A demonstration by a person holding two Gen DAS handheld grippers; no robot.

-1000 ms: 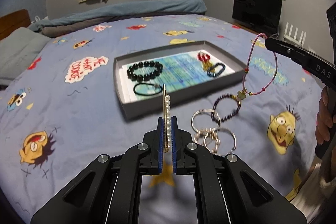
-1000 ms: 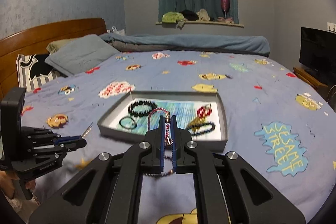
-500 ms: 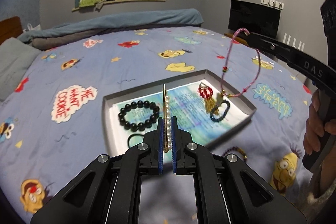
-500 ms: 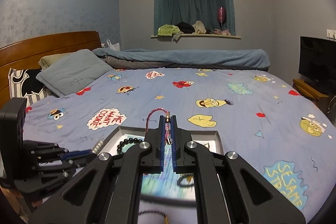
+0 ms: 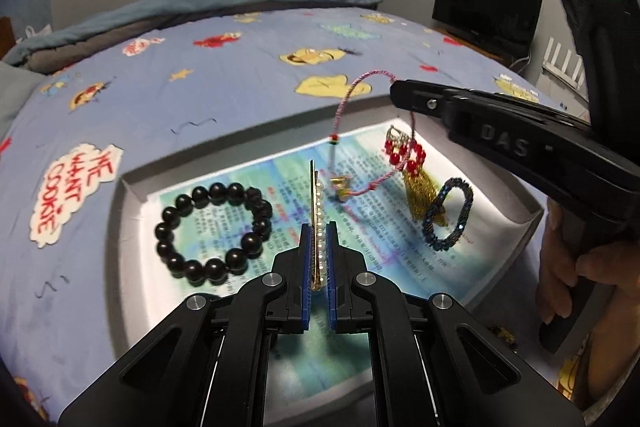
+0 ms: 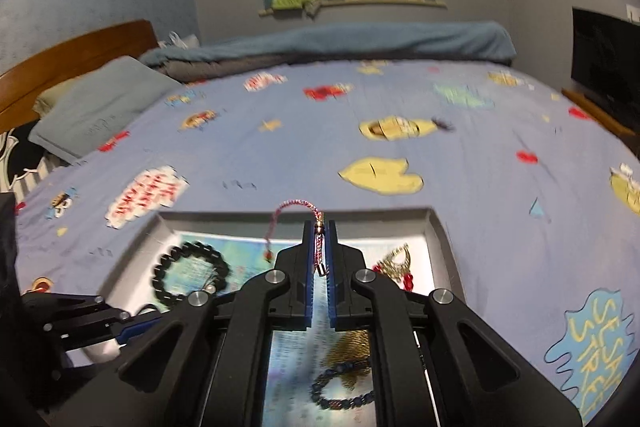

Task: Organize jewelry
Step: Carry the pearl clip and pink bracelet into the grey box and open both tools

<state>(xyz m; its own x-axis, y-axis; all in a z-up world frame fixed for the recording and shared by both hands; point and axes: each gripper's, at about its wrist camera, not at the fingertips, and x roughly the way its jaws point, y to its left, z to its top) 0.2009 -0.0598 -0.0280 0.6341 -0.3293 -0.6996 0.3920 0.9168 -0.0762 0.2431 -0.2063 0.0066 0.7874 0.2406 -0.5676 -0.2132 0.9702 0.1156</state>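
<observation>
Pearl clip (image 5: 319, 205) pinched (left gripper (image 5: 319, 247))

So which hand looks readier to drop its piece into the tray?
Probably the right gripper: its pink cord bracelet already dangles low over the tray. The left gripper holds its pearl clip higher.
</observation>
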